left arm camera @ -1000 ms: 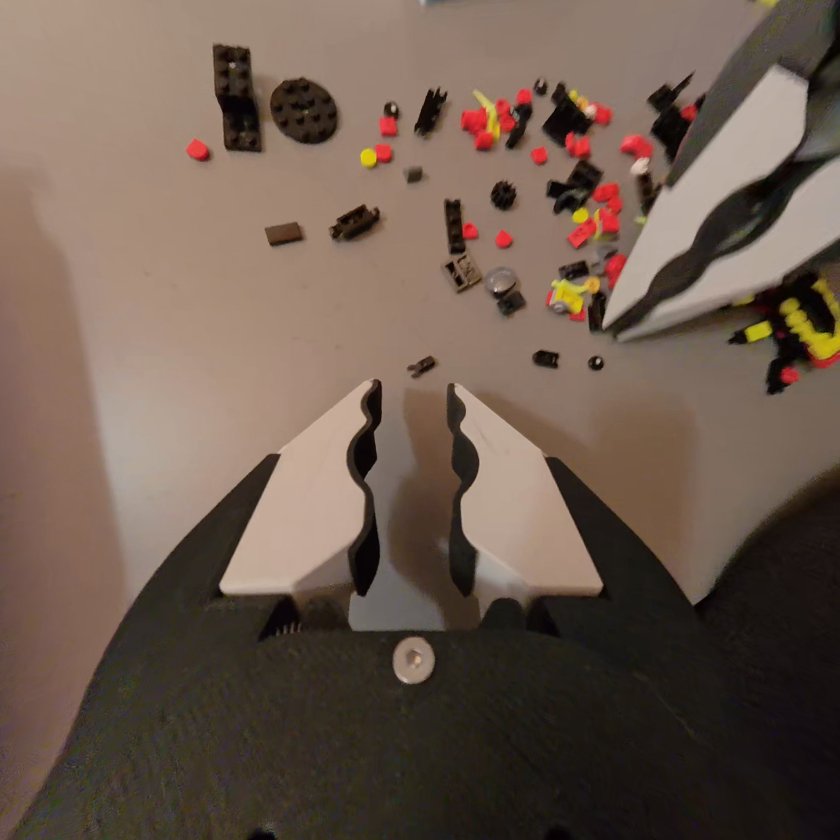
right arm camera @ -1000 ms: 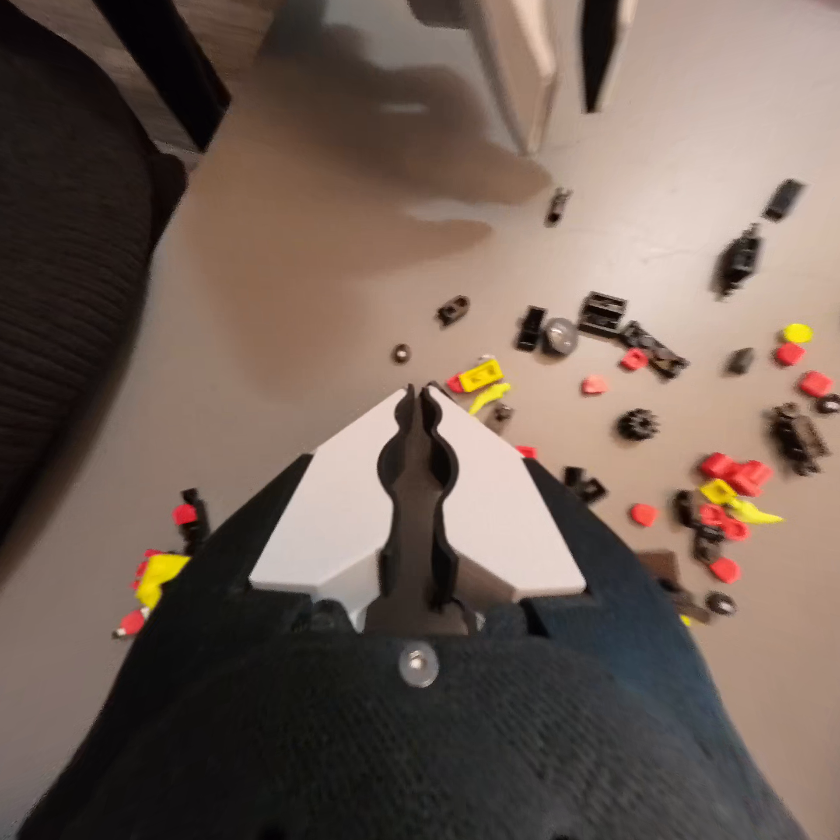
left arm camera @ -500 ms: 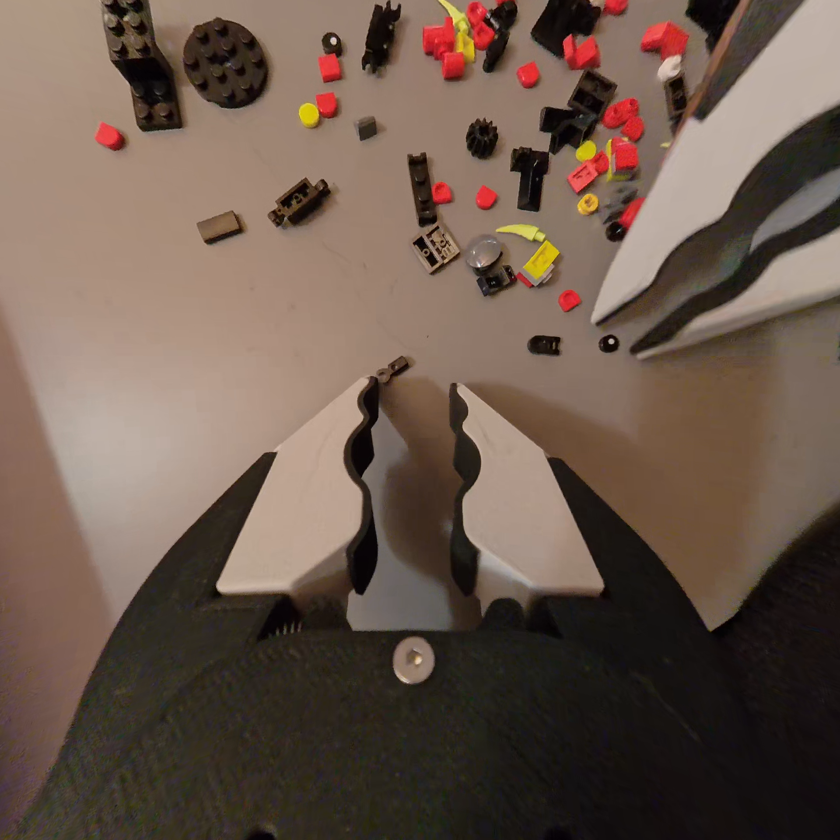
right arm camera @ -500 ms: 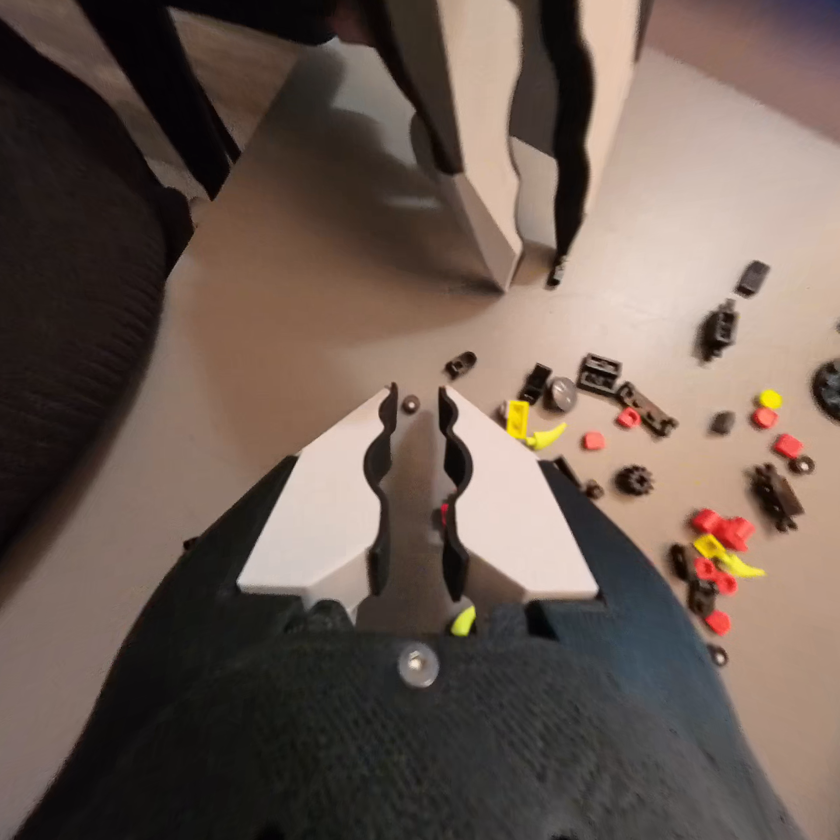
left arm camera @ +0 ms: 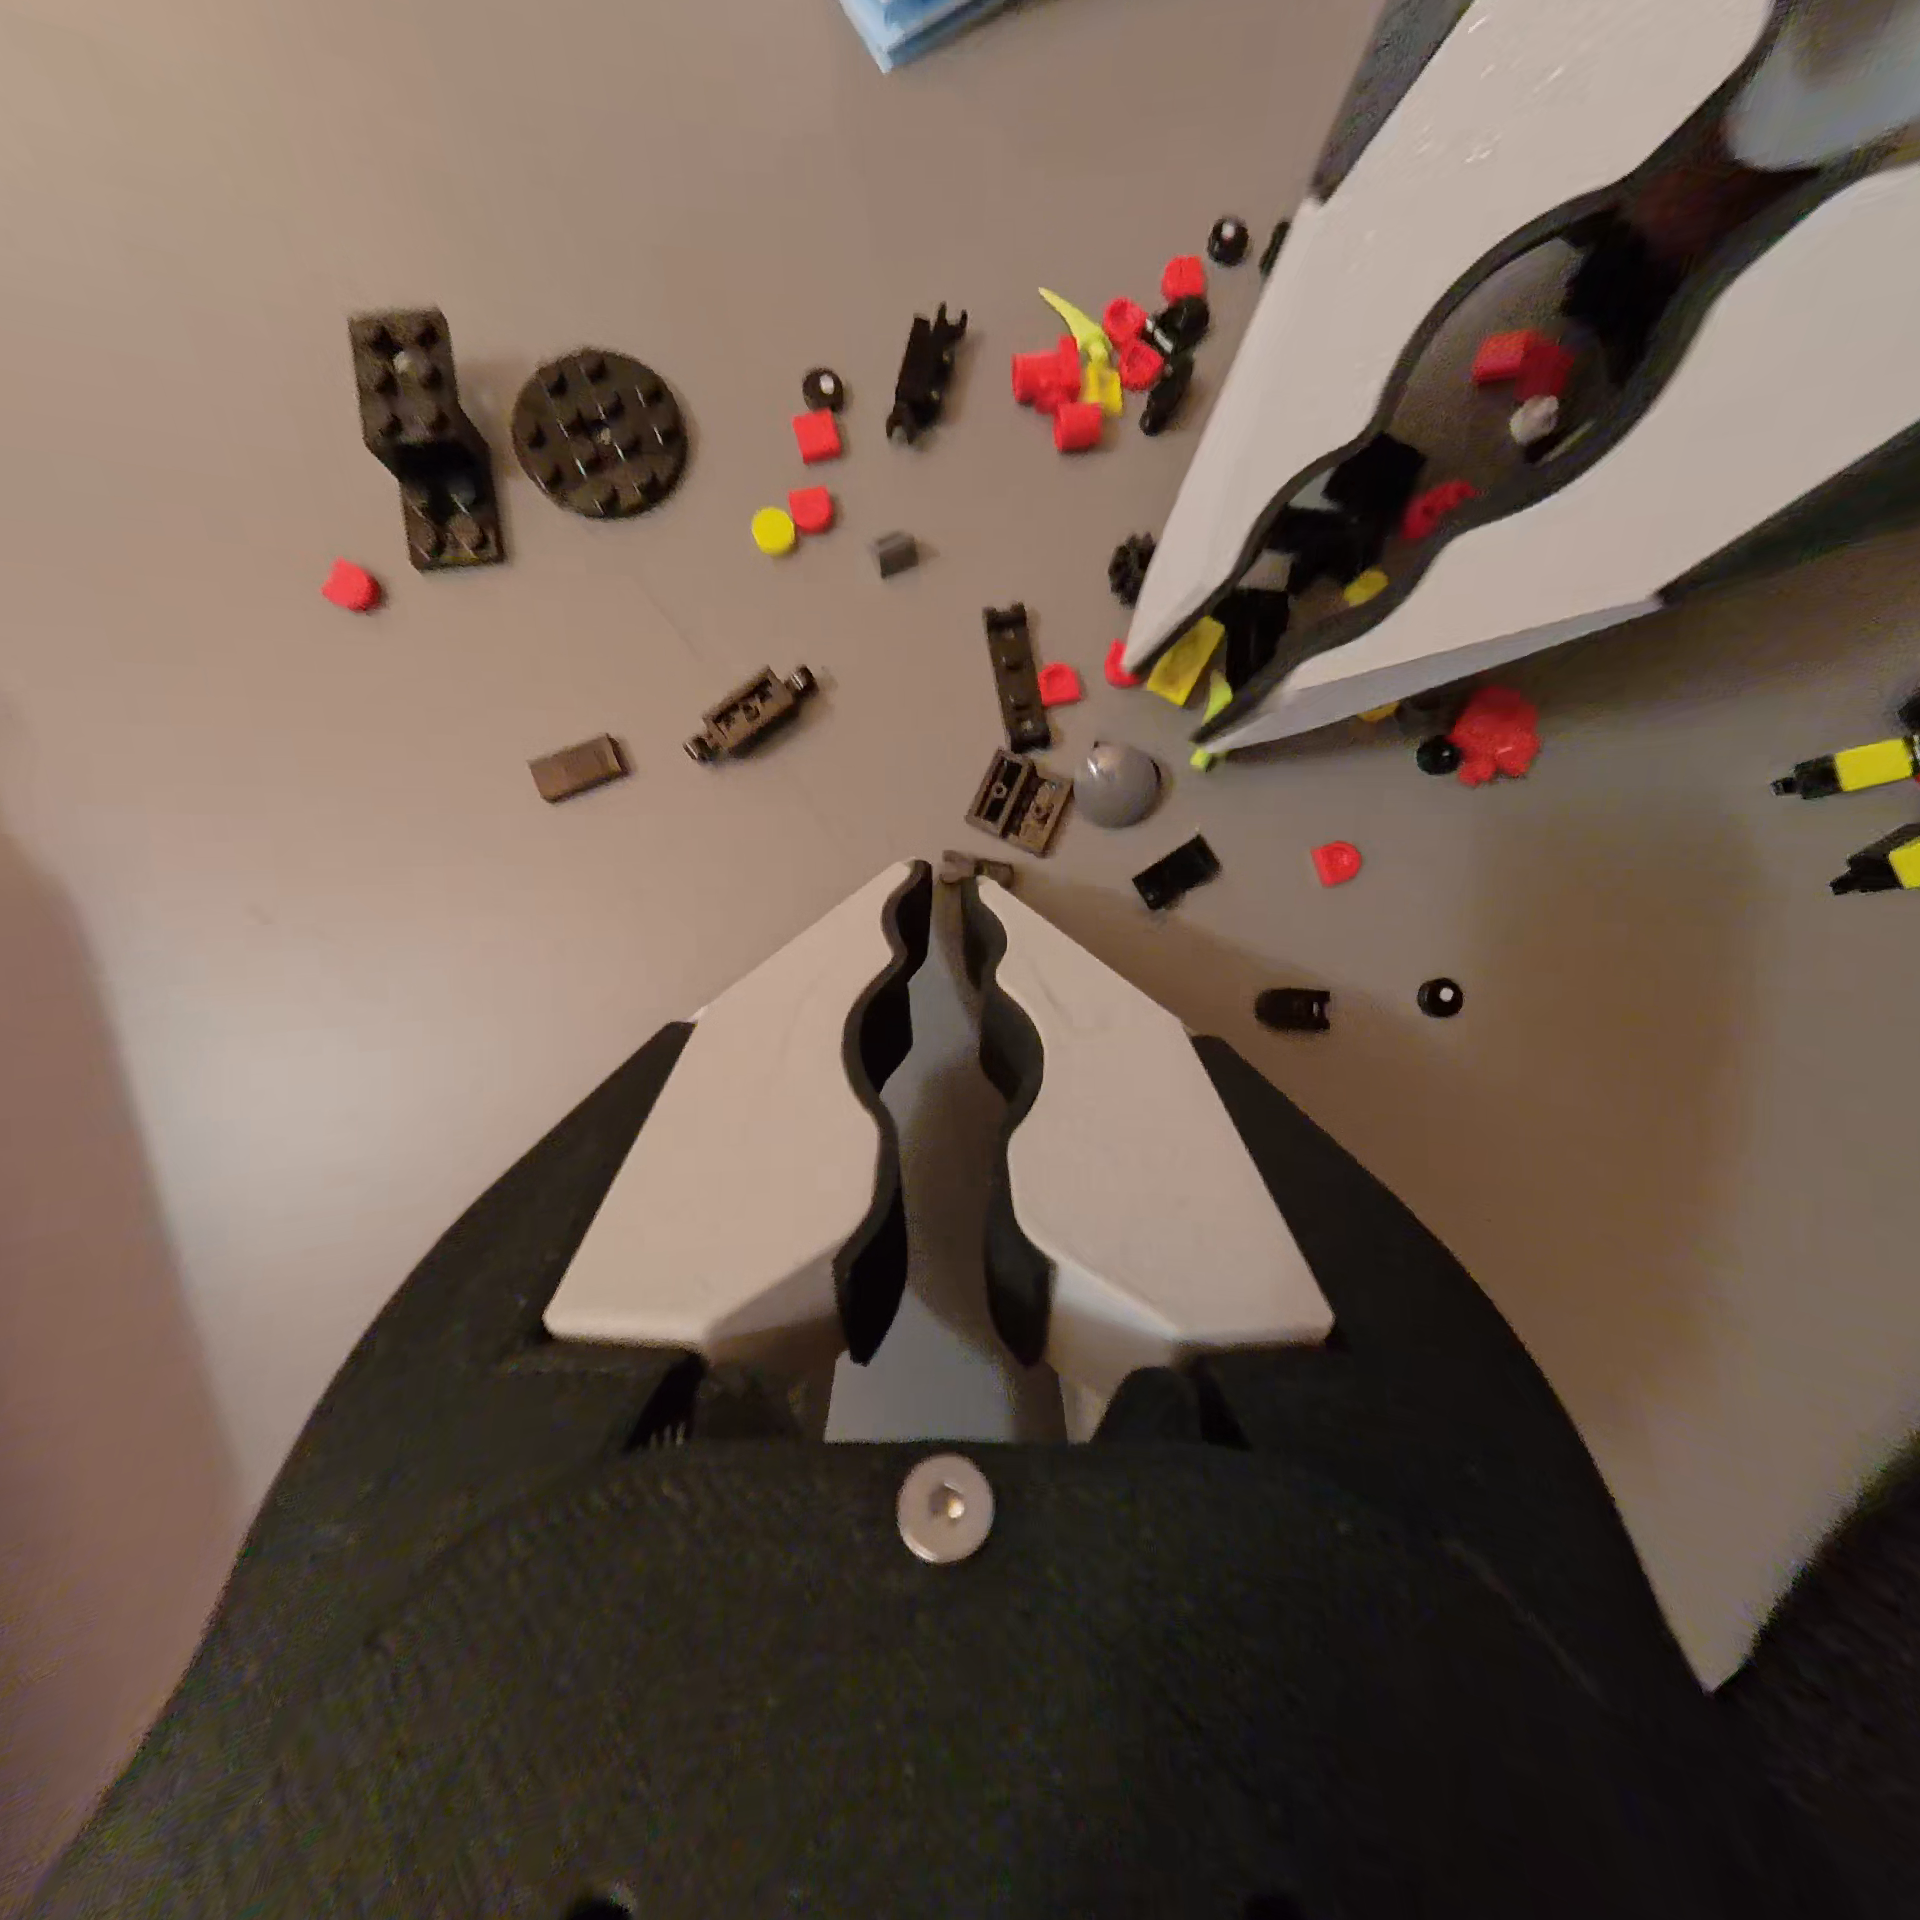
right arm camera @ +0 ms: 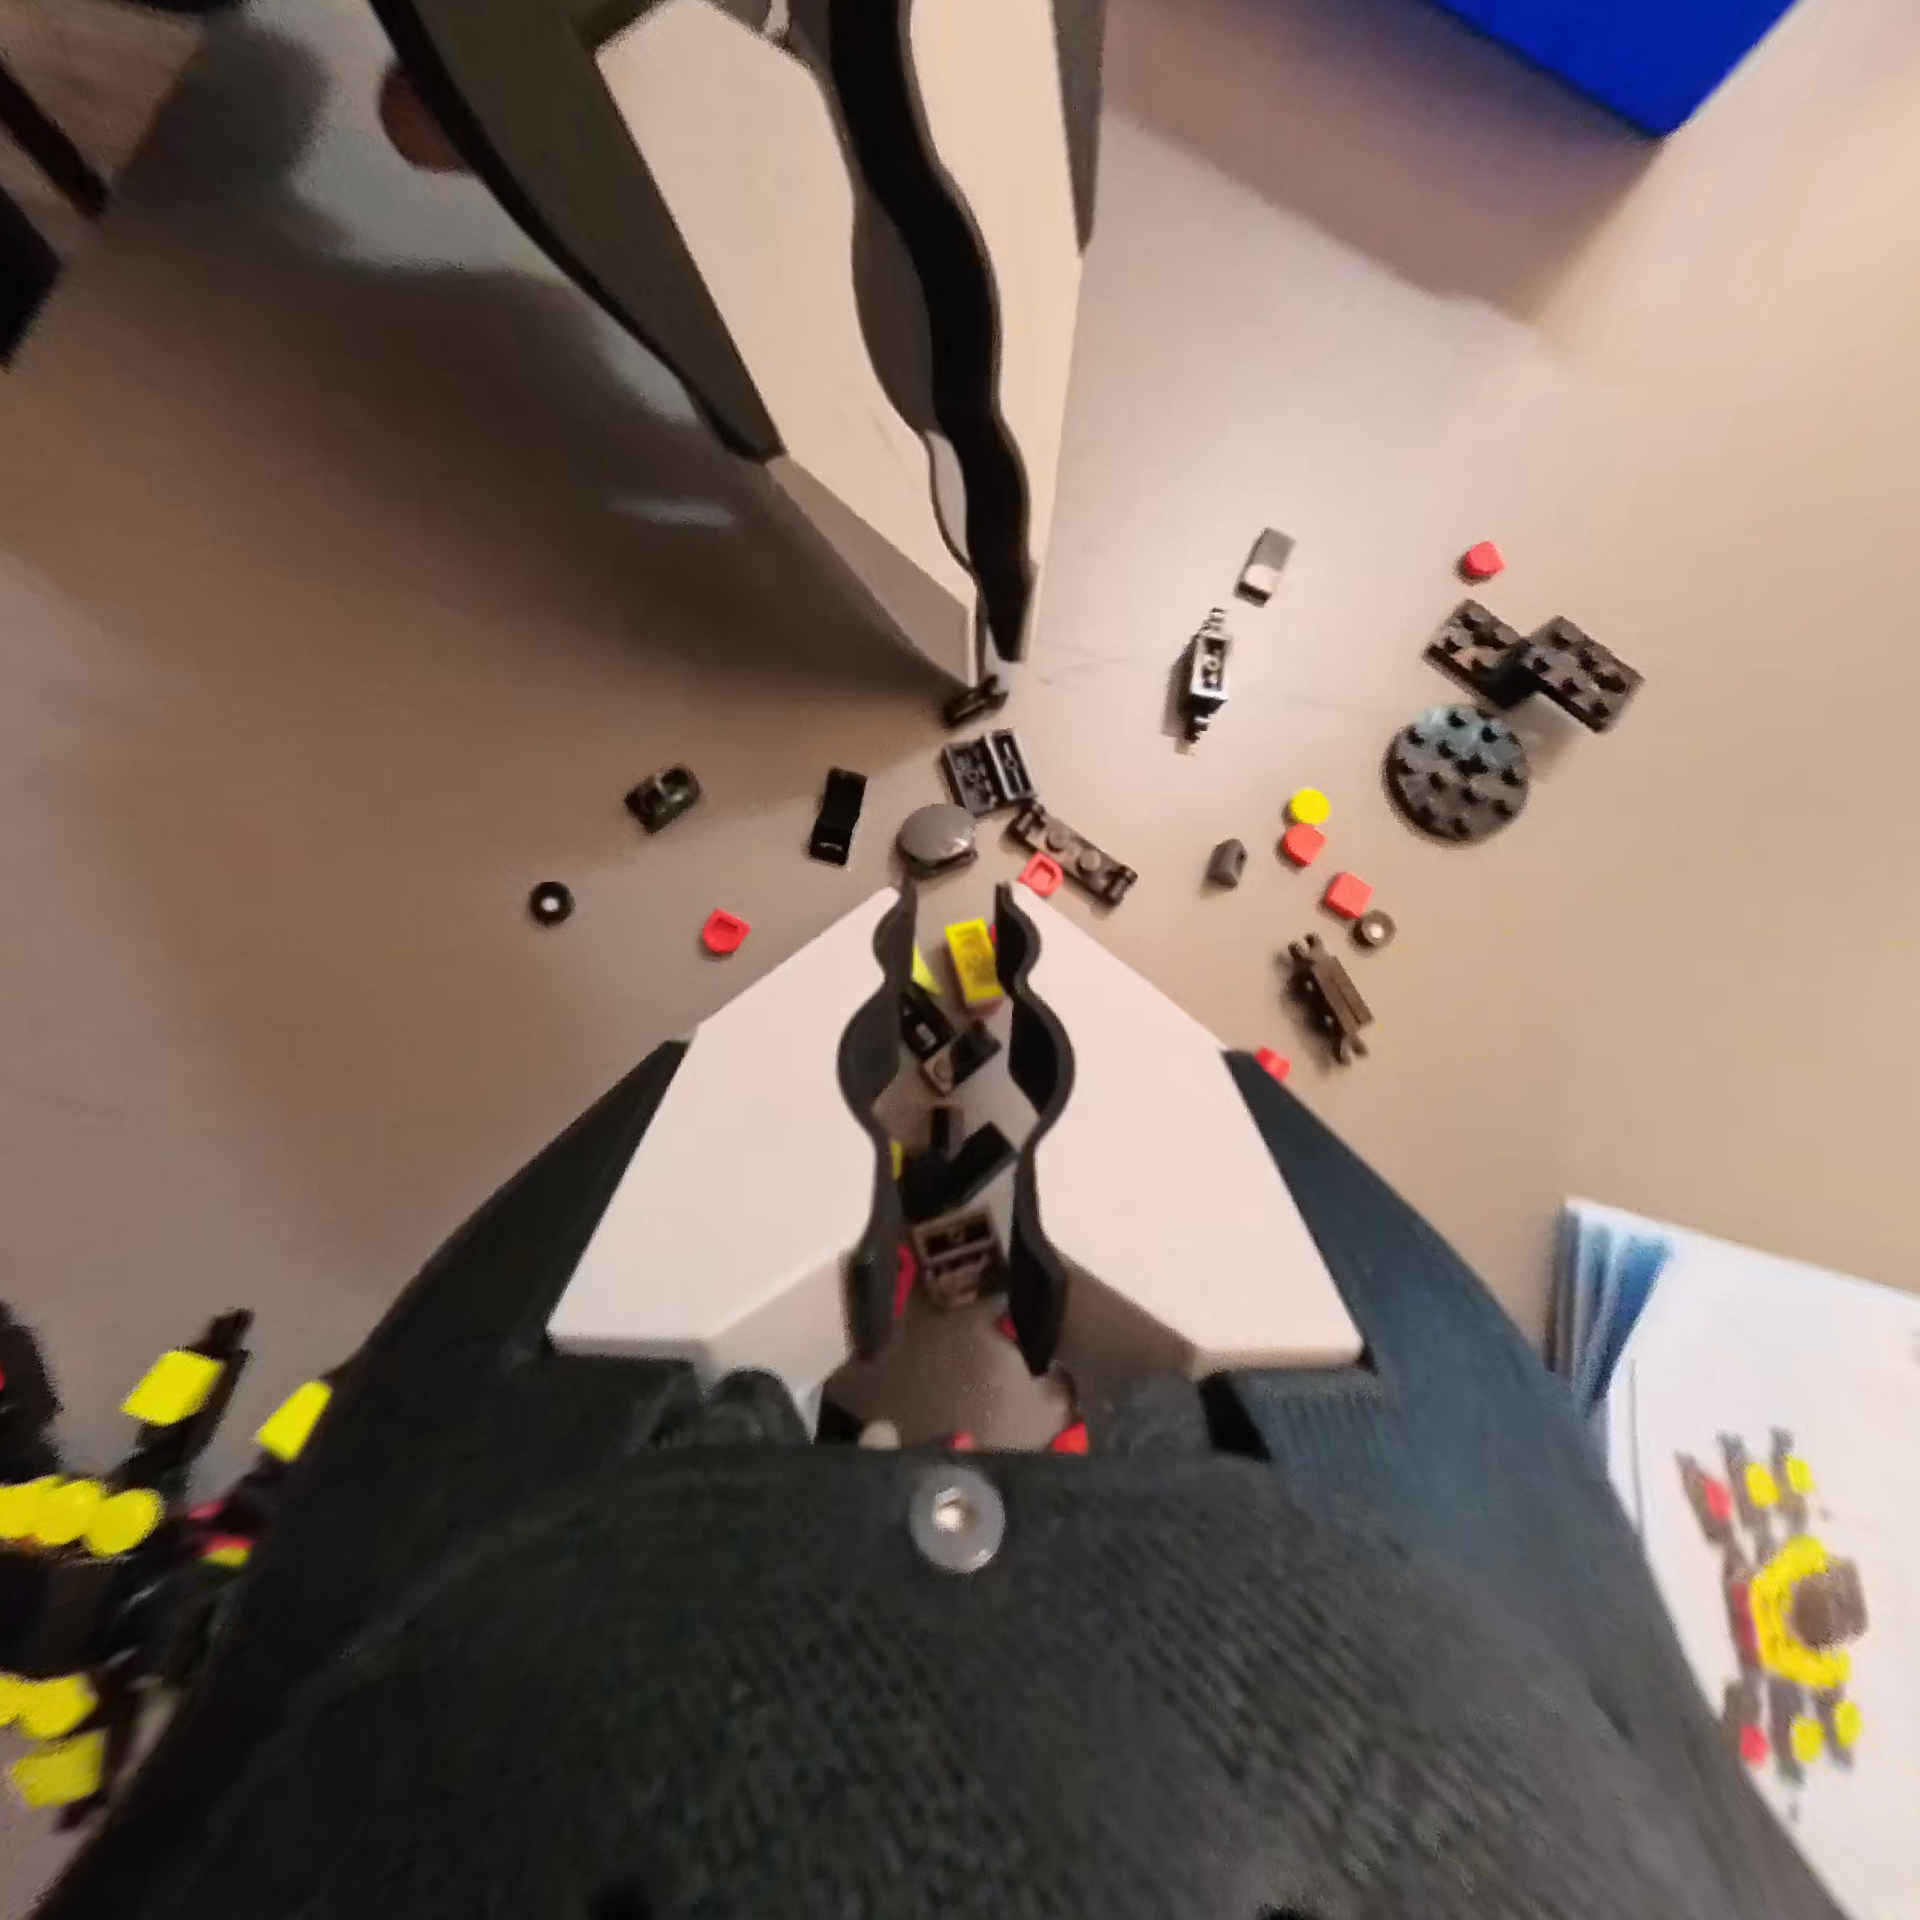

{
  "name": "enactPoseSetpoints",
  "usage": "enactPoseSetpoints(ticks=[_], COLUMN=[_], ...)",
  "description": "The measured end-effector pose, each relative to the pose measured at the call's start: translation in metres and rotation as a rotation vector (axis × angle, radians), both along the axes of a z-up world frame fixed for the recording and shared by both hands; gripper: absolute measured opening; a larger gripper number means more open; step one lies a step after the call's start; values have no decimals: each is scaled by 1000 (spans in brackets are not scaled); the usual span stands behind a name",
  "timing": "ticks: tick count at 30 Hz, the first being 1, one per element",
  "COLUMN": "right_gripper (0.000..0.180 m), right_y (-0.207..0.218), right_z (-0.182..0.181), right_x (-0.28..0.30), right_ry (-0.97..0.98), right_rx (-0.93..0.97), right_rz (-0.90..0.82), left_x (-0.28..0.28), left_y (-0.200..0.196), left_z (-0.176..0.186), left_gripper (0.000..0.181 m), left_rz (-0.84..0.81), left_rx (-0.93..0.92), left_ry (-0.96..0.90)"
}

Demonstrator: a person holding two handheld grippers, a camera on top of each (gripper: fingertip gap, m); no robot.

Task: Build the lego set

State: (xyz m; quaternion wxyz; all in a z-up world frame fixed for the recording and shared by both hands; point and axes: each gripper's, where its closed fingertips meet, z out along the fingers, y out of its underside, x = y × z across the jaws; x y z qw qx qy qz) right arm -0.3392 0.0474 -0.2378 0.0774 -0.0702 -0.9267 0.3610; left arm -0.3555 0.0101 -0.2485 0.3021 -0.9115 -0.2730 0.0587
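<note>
My left gripper (left arm camera: pixel 961 875) is shut at its tips on a small black clip piece (left arm camera: pixel 982 865) that lies on the grey table (left arm camera: pixel 312 935). The right wrist view shows the same grip (right arm camera: pixel 974 701) from the far side. My right gripper (right arm camera: pixel 951 896) is open and low over the loose pieces. A yellow tile (right arm camera: pixel 971 961) and a yellow-green claw (right arm camera: pixel 921 968) lie between its fingers, not gripped. It also shows in the left wrist view (left arm camera: pixel 1169 701) at the upper right. Red, black and yellow lego pieces are scattered between the two grippers.
A black round plate (left arm camera: pixel 601 431) and a black stepped bracket (left arm camera: pixel 426 447) lie at the far left. A grey dome (left arm camera: pixel 1117 784) sits near my left fingertips. A partly built black and yellow model (right arm camera: pixel 104 1507) and an instruction booklet (right arm camera: pixel 1766 1558) flank my right gripper. About 5 centimetres separates my left fingertips from my right. About 10 centimetres separates my left fingertips from the black round plate (left arm camera: pixel 601 431). It is also in sight in the right wrist view (right arm camera: pixel 1461 751).
My left gripper has closed its fingers onto the small black clip piece. My right gripper, shut a second ago, opened and moved over the yellow tile.
</note>
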Motion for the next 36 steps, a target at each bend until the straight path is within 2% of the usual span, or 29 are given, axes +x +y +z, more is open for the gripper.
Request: enactPoseSetpoints(ticks=[3, 5, 8, 11, 14, 19, 21, 25, 31, 36], right_gripper=[15, 15, 25, 36, 38, 39, 33, 21, 21, 27], right_y=[21, 52, 108, 152, 171, 174, 166, 140, 90, 116], right_z=[21, 27, 25, 12, 3, -12, -13, -13, -12, 10], right_x=[5, 6, 17, 41, 58, 59, 51, 32, 8, 21], right_ry=[1, 9, -31, -106, -145, -162, -140, -113, -82, -79], right_rx=[-70, -69, -25, 45, 61, 61, 38, 26, 25, 28], right_rz=[-123, -254, -451, -562, -605, -606, -584, -505, -389, -457], left_x=[3, 16, 35, 55, 73, 78, 70, 60, 27, 26], left_y=[5, 13, 29, 48, 59, 54, 50, 48, 34, 28], left_z=[12, 22, 33, 35, 24, -1, -7, -7, -1, 7], left_gripper=[16, 31, 52, 78, 99, 117, 121, 121, 99, 95], left_rz=[-27, -83, -171, -236, -289, -352, -350, -307, -192, -178], left_rx=[88, 188, 284, 318, 251, 55, -11, -3, 1, 38], left_ry=[-1, -42, -79, -76, -75, 49, 124, 124, 188, 196])
